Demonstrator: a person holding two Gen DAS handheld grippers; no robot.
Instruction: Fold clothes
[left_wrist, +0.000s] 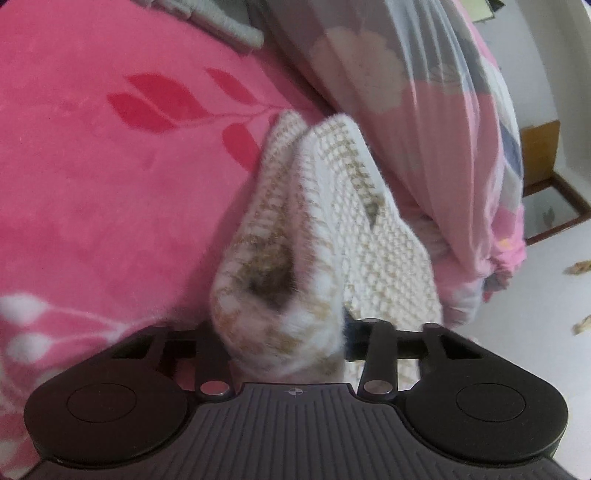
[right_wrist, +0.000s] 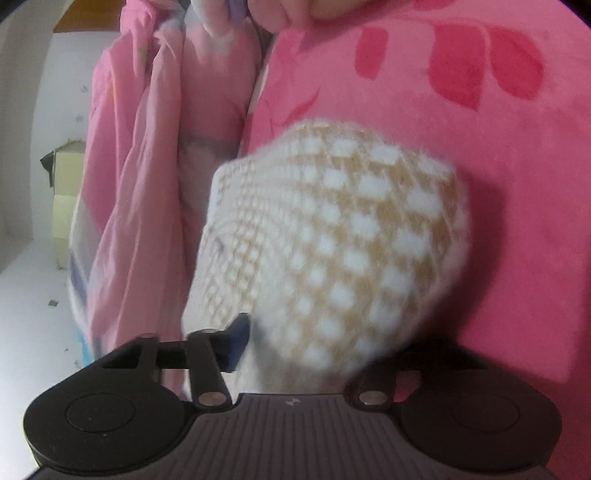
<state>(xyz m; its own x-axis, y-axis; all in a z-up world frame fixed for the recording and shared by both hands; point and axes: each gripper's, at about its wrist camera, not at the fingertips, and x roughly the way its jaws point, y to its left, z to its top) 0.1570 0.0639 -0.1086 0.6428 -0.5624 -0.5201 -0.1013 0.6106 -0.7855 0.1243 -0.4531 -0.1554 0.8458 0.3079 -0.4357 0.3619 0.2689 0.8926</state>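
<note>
A white and tan knitted garment (left_wrist: 332, 206) is bunched up over the pink blanket. In the left wrist view a thick fold of it runs back between the fingers of my left gripper (left_wrist: 284, 332). The blue pad (left_wrist: 350, 330) of the right-hand finger presses against it, and the knit hides the other finger. In the right wrist view the same knitted garment (right_wrist: 332, 236) bulges up in front of my right gripper (right_wrist: 314, 347). There its blue pad (right_wrist: 238, 339) presses into the left side of the wad, while the far finger is covered.
A pink fleece blanket (left_wrist: 110, 184) with red leaf print covers the bed. A rolled pink floral quilt (left_wrist: 443, 129) lies along the bed's edge, seen again as the quilt (right_wrist: 147, 184). Grey cloth (left_wrist: 221, 22) lies at the back. White floor (left_wrist: 535, 332), a wooden frame (left_wrist: 554, 206) and a cardboard box (right_wrist: 66, 192) lie beyond.
</note>
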